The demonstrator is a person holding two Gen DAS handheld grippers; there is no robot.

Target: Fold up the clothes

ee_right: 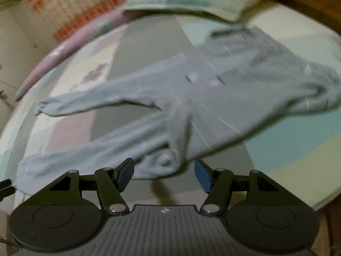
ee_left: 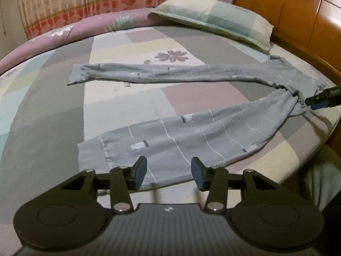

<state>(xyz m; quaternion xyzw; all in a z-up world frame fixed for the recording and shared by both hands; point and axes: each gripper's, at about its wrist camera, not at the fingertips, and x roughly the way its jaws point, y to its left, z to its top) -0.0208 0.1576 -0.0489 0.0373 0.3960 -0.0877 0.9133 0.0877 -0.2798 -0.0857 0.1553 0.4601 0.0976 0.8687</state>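
Note:
Grey trousers with thin white lines lie on the patchwork bed sheet, their two legs spread to the left and meeting at the right. My left gripper hovers over the near leg's lower edge, jaws open, and the cloth passes below the pads without being pinched. In the blurred right wrist view the trousers fan out ahead of my right gripper, which stands open with a bunched fold of cloth just beyond its tips. The left wrist view shows the right gripper's fingers beside the gathered crotch.
A checked pillow lies at the head of the bed against a wooden headboard. A purple floral quilt runs along the far side below a patterned curtain. The bed's near edge drops off at the lower right.

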